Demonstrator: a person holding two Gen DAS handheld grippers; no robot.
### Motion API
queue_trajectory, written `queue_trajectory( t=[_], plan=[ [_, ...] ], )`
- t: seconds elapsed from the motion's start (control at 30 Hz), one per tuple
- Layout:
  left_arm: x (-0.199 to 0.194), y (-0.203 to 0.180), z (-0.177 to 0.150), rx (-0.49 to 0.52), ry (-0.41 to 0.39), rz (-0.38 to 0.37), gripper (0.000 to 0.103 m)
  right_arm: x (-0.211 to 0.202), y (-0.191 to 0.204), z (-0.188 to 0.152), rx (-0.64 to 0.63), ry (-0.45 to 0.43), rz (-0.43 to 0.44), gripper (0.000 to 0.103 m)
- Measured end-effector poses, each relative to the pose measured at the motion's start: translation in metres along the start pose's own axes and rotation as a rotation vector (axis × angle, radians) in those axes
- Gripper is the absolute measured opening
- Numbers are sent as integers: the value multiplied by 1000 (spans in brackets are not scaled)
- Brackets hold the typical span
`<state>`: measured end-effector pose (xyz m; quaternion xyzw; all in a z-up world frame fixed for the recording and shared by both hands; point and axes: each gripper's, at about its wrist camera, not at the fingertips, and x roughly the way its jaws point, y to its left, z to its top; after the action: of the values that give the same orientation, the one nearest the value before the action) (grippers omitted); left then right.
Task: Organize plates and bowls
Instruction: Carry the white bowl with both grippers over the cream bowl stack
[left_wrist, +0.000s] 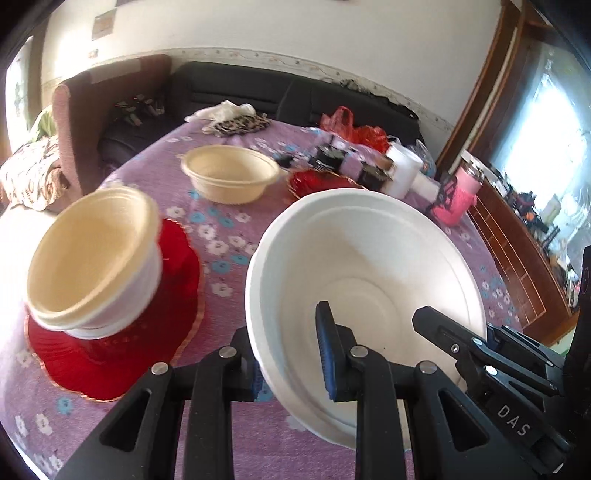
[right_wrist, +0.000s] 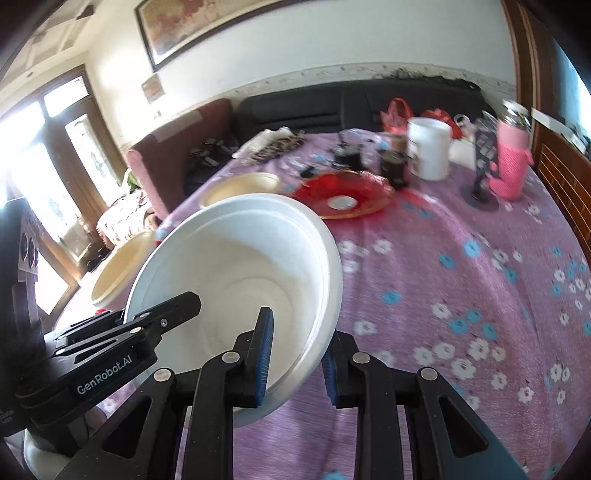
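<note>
Clearly "GenRobot.AI" on left gripper (right_wrist: 162, 325)

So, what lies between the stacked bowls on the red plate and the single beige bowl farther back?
Only bare flowered tablecloth lies between the stacked bowls on the red plate and the beige bowl; the left wrist view shows it.

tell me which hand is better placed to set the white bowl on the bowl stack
Left. Both grippers pinch the white bowl, but the bowl stack on the red plate sits on the left gripper's side.
</note>
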<state>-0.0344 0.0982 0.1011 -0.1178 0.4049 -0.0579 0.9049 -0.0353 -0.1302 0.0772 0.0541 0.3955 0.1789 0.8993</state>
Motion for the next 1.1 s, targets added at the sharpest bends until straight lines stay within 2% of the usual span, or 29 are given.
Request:
queue_trajectory(
  t=[0.17, 0.4, 0.57, 0.8, 1.1],
  plan=[
    [-31, 40, 9, -58, -66, 61, 27, 4, 51, 15, -81, -21, 37, 27],
    [-64, 103, 32, -127, -152, 161, 28, 21, 136, 40, -203, -42, 101, 29],
    [-62, 145, 42, -157, -154, 240, 28, 56, 184, 53, -258, 4, 130, 29],
    [-33, 179, 43, -182, -99, 278, 28, 95, 208, 53, -290, 48, 112, 29],
    [-4, 193, 39, -194, -44, 277, 29, 124, 209, 49, -308, 81, 68, 29]
  ],
)
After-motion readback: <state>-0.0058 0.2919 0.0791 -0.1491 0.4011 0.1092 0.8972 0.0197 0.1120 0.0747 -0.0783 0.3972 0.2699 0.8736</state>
